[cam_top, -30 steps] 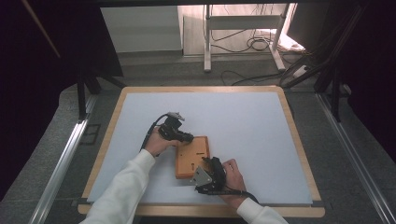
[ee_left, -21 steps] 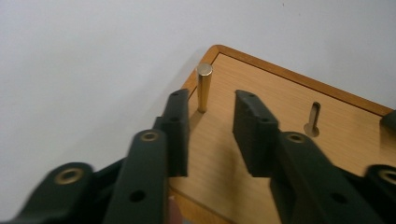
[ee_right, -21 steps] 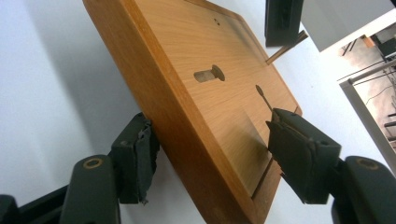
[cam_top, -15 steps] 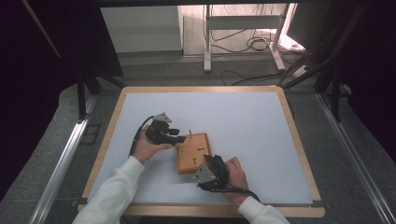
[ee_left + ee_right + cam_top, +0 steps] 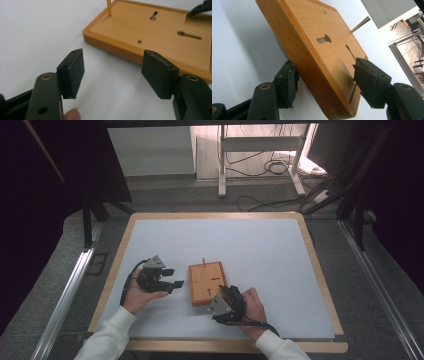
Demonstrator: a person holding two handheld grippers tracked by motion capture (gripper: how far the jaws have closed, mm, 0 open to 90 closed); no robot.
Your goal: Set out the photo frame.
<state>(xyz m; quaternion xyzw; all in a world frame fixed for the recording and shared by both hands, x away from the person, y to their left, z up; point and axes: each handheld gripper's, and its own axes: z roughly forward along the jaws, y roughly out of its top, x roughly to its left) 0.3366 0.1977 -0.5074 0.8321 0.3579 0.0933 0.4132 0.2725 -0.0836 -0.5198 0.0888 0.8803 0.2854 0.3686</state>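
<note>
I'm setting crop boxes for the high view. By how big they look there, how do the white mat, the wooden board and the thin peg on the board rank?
1. White mat, by far the largest.
2. Wooden board.
3. Thin peg, a small sliver at the board's far edge.

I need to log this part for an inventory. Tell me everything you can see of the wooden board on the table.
The wooden board is a flat orange-brown rectangle with rounded corners and a raised rim around a paler recessed face. That face has a keyhole-shaped cutout, a spoon-shaped slot and a small hole. A thin wooden peg stands upright near its far edge. It lies on the white table. The right gripper is shut on its near corner, one pad outside, one on the face.
</note>
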